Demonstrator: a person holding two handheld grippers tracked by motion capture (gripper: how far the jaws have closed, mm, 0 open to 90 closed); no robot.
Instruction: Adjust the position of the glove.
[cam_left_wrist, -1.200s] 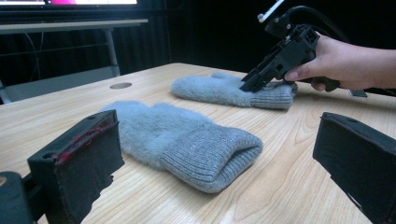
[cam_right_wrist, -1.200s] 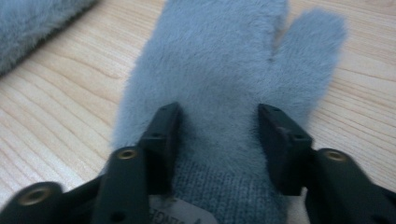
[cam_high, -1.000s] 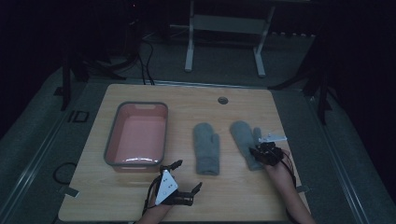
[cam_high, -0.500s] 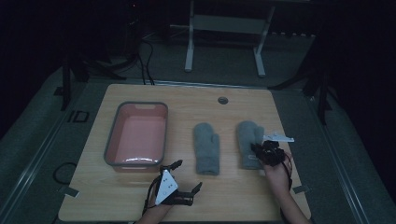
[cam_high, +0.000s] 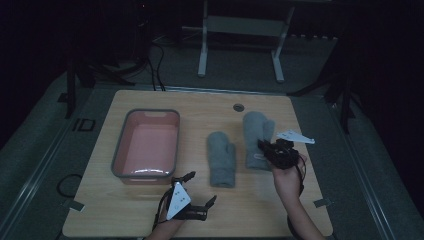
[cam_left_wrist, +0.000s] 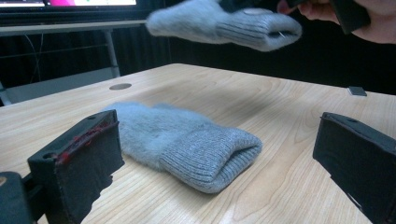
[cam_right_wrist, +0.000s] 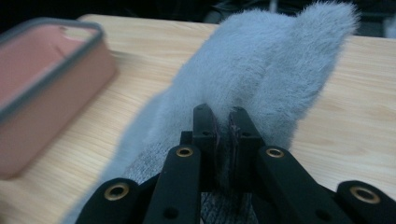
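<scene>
No writing I can read here. My right gripper (cam_high: 266, 148) is clamped on one mitten (cam_high: 256, 135), lifted off the wooden table (cam_high: 200, 102); my left gripper (cam_high: 196, 190) gapes, empty, near the other mitten (cam_high: 221, 159). The room is dark.

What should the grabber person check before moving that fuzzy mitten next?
1. right gripper shut on the lifted grey mitten: ok.
2. Lifted mitten off the table: ok, left gripper view shows it in the air.
3. Grip near the ribbed cuff: ok.
4. Pink tub has room inside: ok, looks empty.
5. Second mitten lying flat, out of the way: ok.
6. left gripper open and ready: ok.
</scene>
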